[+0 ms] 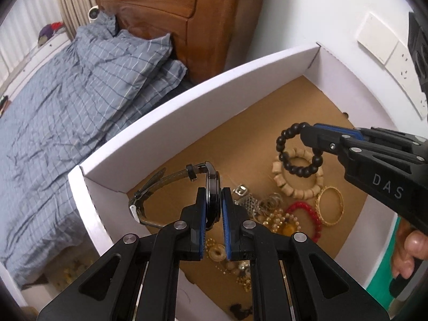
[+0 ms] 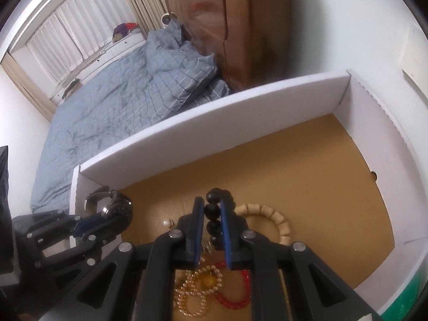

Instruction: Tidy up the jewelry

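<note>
Left wrist view: both tongs loaded above the white box (image 1: 187,99).
Left tongs (image 1: 214,208) pinch the watch (image 1: 212,187) edge-on; right tongs (image 1: 307,136) clamp the black bead bracelet (image 1: 297,169); either could slip into the jewelry pile (image 1: 270,214).

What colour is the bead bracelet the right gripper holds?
Black bead bracelet, clearest in the left wrist view.

I am in a home bedroom: a bed (image 1: 53,112) with blue checked bedding, a wooden headboard (image 1: 171,8), and curtains (image 2: 67,34) over the window.
</note>
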The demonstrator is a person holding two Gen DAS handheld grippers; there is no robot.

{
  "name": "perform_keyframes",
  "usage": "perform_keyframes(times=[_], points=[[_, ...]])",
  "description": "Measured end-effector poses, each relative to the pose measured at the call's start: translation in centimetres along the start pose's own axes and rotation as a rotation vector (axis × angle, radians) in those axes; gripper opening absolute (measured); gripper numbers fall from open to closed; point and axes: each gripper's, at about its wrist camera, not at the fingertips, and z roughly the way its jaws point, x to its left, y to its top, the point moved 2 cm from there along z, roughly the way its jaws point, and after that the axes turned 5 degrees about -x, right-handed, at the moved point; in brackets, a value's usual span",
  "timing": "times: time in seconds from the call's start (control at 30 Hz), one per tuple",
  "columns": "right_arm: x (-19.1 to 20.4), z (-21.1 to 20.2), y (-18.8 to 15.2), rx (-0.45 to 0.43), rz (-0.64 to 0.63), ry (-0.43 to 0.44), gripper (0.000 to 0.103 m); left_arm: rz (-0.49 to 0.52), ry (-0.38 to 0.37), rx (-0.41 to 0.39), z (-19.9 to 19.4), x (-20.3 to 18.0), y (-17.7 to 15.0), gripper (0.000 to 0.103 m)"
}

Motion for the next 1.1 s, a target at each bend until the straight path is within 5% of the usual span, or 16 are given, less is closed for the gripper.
perform_keyframes(times=[0.13, 0.2, 0.27, 0.33, 0.47, 0.7, 0.9, 1.1], points=[[1.1, 0.8, 1.0, -0.009, -0.055, -0.051, 0.013, -0.019, -0.012, 0.004, 0.9, 0.3, 0.3, 0.011], [1.6, 1.0, 1.2, -0.010, -0.063, -0.050, 0.014, -0.021, 0.005, -0.004, 0.9, 0.4, 0.3, 0.026], [1.6, 0.6, 1.2, -0.012, -0.043, -0.040, 0.030, -0.023, 0.038, -0.023, 0.0, 0.6, 0.2, 0.063], [1.5, -0.5, 1.4, -0.033, -0.005, -0.003, 0.046, -0.020, 0.074, -0.065, -1.4, 0.8, 0.0, 0.076], [1.3, -3.6, 1.1, -0.066, 0.025, 0.005, 0.048, -0.011, 0.150, -0.136, -4.8, 0.4, 0.0, 0.099], [0.0, -8.9, -1.6, -0.092, 0.021, -0.047, 0.071, 0.033, 0.334, -0.166, -9.3, -2.0, -0.6, 0.101], [-1.5, -11.6, -4.5, -0.084, 0.033, -0.091, 0.076, -0.144, 0.108, -0.046, -10.8, -0.8, -2.3, 0.100], [-0.4, -12.6, -5.7, -0.079, -0.002, -0.101, 0.076, -0.154, 0.186, -0.031, -12.0, -1.2, -3.4, 0.100]])
